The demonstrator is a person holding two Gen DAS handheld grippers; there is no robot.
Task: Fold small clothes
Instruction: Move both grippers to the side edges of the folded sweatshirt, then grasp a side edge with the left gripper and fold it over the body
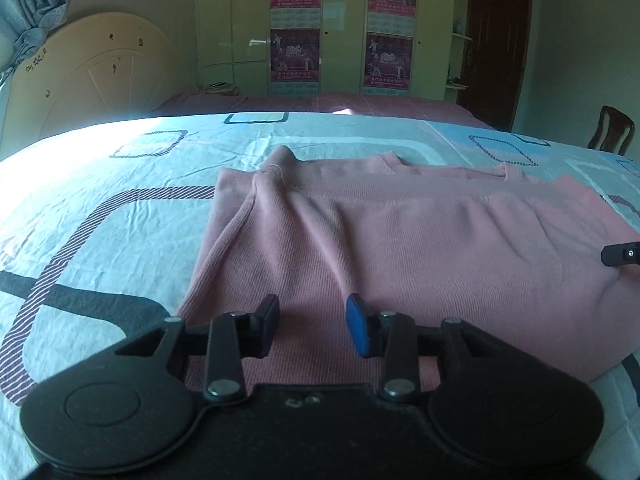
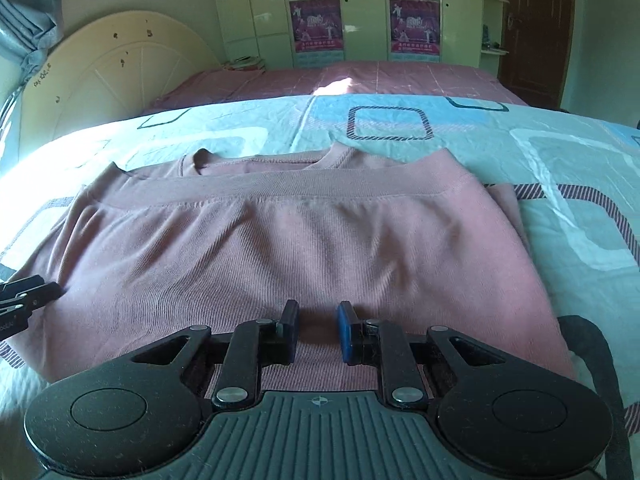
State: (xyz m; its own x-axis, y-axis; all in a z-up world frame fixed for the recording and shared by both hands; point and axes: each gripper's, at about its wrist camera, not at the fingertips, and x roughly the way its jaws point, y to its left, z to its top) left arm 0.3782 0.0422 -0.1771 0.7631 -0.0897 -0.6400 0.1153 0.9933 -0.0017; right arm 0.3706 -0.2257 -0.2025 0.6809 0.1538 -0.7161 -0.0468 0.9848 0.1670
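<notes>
A pink knit sweater [image 1: 400,248] lies folded on the patterned bed sheet [image 1: 120,220], its hem band doubled up toward the neckline [image 2: 256,160]. My left gripper [image 1: 312,320] hovers over the near left part of the sweater, jaws apart, with no cloth pinched between them. In the right wrist view the same sweater [image 2: 280,248] fills the middle. My right gripper [image 2: 318,328] stands over its near edge with a narrow gap between the pads and only the flat fabric below showing through. Each gripper's tip shows in the other's view: the right gripper [image 1: 620,254] and the left gripper [image 2: 28,296].
The sheet [image 2: 560,168] spreads wide on both sides of the sweater. Behind it lies a second bed with a pink cover [image 2: 340,76], a cream headboard [image 1: 100,72] at the left, a wardrobe with posters [image 1: 340,28], a wooden chair [image 1: 612,128] and a dark door [image 2: 536,28].
</notes>
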